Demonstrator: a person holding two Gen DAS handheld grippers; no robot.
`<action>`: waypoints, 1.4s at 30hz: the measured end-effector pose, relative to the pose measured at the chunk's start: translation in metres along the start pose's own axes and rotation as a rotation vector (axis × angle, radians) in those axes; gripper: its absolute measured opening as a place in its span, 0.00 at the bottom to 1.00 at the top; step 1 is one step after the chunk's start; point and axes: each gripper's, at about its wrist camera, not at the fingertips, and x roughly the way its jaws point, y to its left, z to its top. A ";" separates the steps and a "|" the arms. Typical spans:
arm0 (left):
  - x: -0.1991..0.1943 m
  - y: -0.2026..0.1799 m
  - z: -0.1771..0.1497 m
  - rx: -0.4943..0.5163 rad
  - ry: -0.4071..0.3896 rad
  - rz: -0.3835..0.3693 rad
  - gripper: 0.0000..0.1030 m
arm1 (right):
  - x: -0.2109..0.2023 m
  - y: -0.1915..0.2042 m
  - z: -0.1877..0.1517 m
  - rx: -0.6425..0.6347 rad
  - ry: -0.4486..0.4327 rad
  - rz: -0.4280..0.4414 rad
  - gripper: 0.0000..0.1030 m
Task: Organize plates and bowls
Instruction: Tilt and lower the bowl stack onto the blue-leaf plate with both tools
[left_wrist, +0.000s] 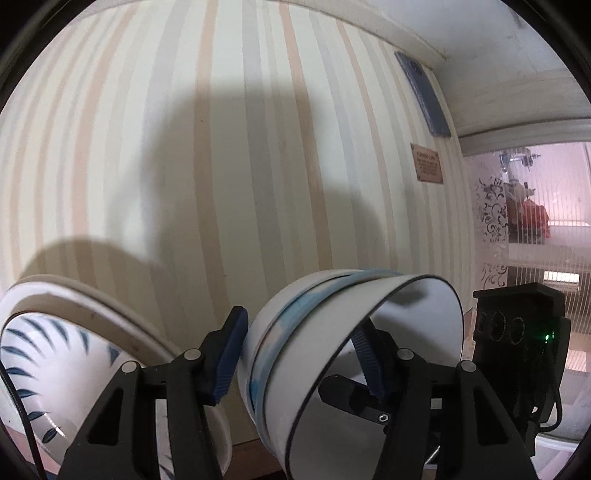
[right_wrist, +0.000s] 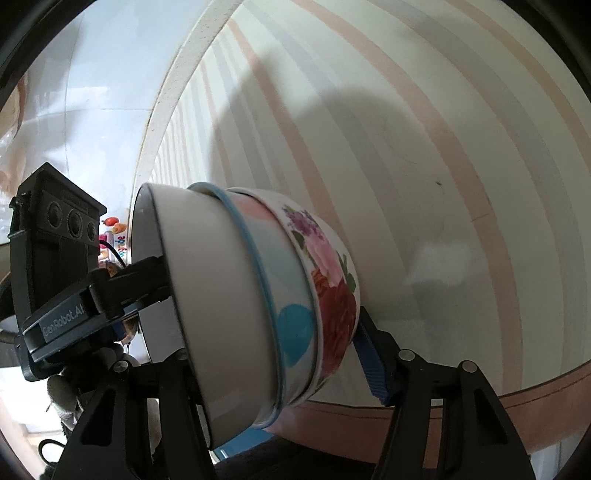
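Both grippers hold a nested stack of 3 bowls on its side in the air against the striped wall, so the step in hand looks like carrying the stack, and the next move likely calls for righting it and setting it down level. The left gripper clamps the wall of the white dark-rimmed bowl, 1 pad inside, while the right gripper spans the whole stack. Behind the white bowl sit a blue-dotted bowl and a rose-patterned bowl; a blue-leaf plate stands left.

Striped wallpaper, curtained window
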 end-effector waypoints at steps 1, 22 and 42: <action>-0.005 0.001 -0.001 -0.001 -0.010 0.000 0.53 | 0.000 0.003 -0.001 -0.005 -0.002 0.001 0.62; -0.100 0.092 -0.051 -0.225 -0.221 0.008 0.53 | 0.046 0.137 -0.009 -0.295 0.146 0.001 0.62; -0.095 0.168 -0.090 -0.388 -0.253 0.015 0.53 | 0.139 0.161 -0.032 -0.399 0.276 -0.036 0.62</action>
